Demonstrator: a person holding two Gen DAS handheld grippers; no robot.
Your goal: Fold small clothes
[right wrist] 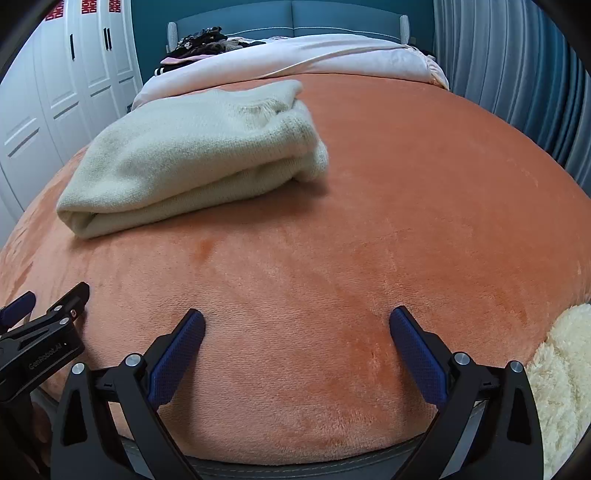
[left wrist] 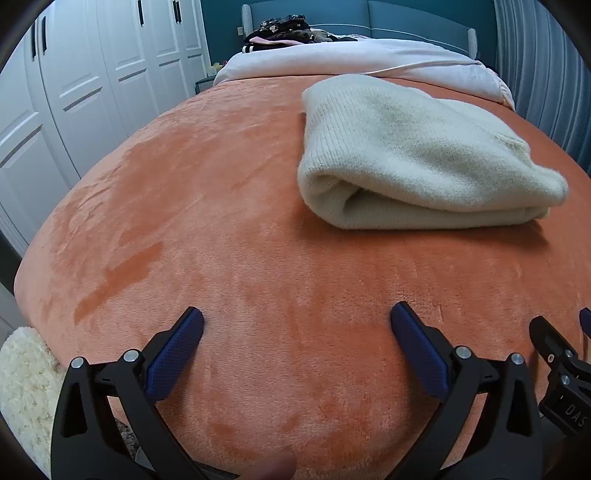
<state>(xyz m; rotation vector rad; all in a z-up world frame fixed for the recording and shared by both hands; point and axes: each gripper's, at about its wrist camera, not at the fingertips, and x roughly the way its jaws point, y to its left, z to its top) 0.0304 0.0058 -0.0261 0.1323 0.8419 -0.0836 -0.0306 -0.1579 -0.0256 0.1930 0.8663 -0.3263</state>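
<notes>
A cream knit garment [left wrist: 417, 155] lies folded into a thick bundle on the orange bed blanket [left wrist: 221, 221]. It also shows in the right wrist view [right wrist: 195, 155], far left of centre. My left gripper [left wrist: 297, 321] is open and empty, low over the blanket near the bed's front edge, well short of the garment. My right gripper [right wrist: 297, 321] is open and empty, beside the left one, also short of the garment. Each gripper shows at the edge of the other's view: the right gripper [left wrist: 561, 354] and the left gripper [right wrist: 40, 325].
A pink-white duvet [left wrist: 351, 59] and a pile of dark clothes [left wrist: 280, 29] lie at the bed's head by the blue headboard. White wardrobes [left wrist: 92, 92] stand left, a curtain [right wrist: 517, 74] right. A fluffy cream rug [left wrist: 26, 387] lies off the bed's front corner.
</notes>
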